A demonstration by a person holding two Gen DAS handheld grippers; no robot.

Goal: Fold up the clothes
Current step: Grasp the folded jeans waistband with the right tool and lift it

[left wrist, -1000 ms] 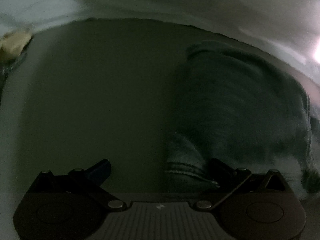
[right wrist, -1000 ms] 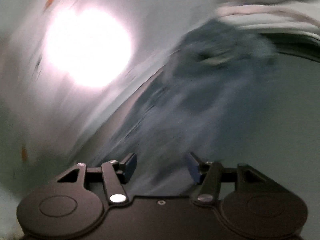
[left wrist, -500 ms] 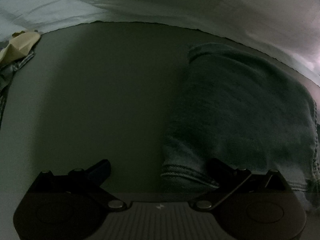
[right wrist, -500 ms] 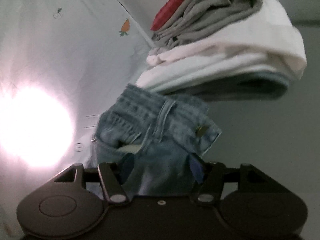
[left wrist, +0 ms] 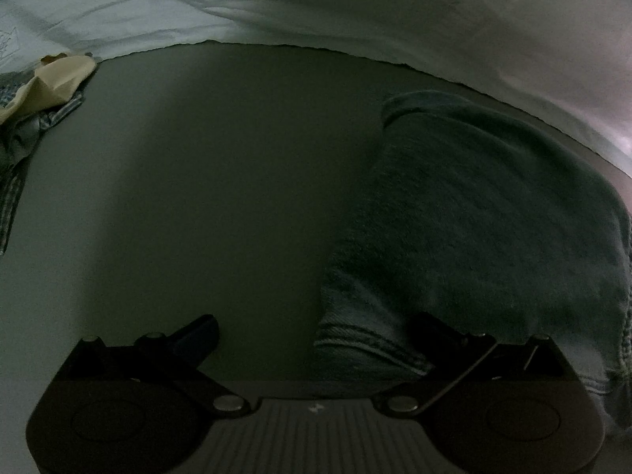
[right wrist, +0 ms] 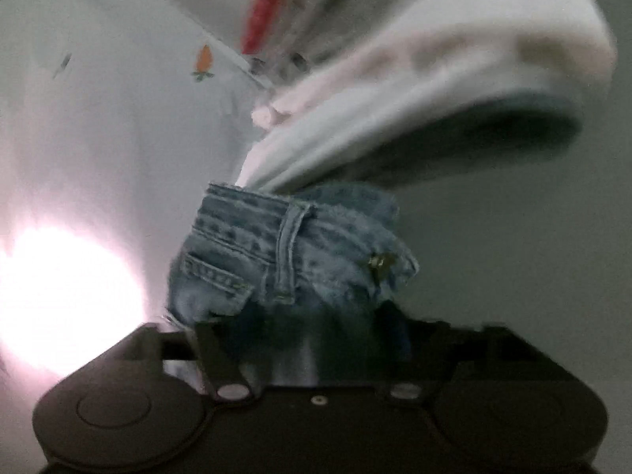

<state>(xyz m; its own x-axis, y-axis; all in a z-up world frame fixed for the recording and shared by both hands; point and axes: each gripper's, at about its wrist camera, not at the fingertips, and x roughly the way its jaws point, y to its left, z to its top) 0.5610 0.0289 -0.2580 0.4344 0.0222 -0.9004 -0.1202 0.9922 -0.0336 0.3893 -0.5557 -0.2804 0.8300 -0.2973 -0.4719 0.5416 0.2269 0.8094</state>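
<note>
1. The table [left wrist: 205, 181] is a plain dark grey surface spreading ahead of the left claw [left wrist: 312, 330]; a pale sheet printed with carrots [left wrist: 355, 4] borders it at the far side.
2. A stack of folded clothes [right wrist: 414, 91] looms ahead of and above the right claw [right wrist: 304, 339]: white garments with a grey and a red layer behind, all blurred. Judging by this stack, several pieces are already folded and put aside.
3. The denim jeans [left wrist: 474, 213] are the piece in hand. In the left view they lie as a folded bundle ahead and to the right of the claw, one hemmed end reaching back between its fingers. In the right view the waistband, belt loop and pocket sit just ahead of the claw, touching the underside of the white stack.
4. A small heap of unfolded clothes [left wrist: 35, 102], cream and blue-striped, lies far off to the left of the left claw. That seems to be what is left to fold.
5. The left claw stands wide apart, gripping nothing; its right finger rests on or just over the hemmed denim, its left finger over bare table.
6. The right claw has denim between its fingers, but blur and shadow hide the tips, so I cannot tell whether it is clamped on the jeans or merely pushing them toward the stack.
</note>
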